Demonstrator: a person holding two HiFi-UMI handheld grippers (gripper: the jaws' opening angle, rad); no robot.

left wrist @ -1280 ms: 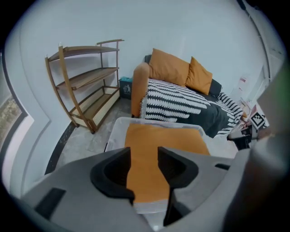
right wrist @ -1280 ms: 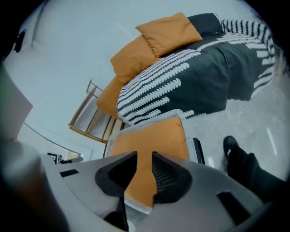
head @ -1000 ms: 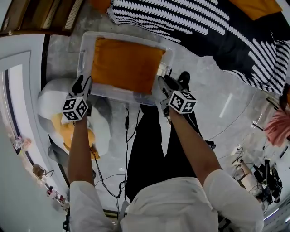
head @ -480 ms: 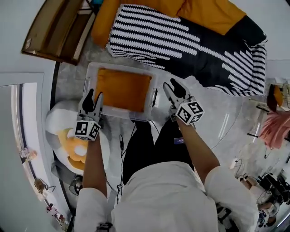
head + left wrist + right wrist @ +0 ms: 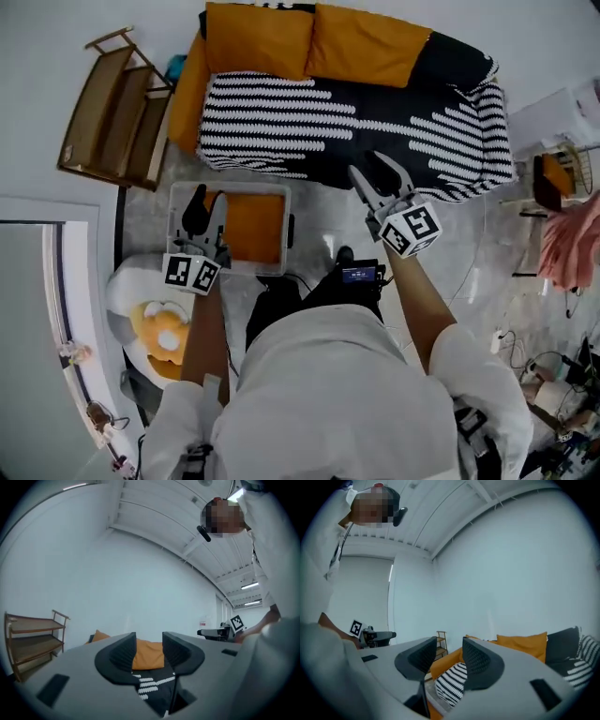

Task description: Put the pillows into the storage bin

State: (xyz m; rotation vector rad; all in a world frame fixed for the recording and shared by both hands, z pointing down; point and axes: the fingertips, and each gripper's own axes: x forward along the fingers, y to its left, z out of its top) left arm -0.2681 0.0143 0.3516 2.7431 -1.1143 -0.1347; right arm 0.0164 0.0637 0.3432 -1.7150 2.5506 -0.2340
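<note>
Left gripper (image 5: 206, 199), right gripper (image 5: 373, 169) jaws apart; bin (image 5: 174, 230) holds one pillow (image 5: 255, 227), sofa (image 5: 375, 141) two

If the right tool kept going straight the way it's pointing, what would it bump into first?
Probably the striped sofa cover, which shows between the jaws of the empty right tool, though depth is unclear.

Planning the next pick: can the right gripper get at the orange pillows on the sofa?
Probably yes: the right gripper is open and empty, with nothing between it and the orange pillows.
</note>
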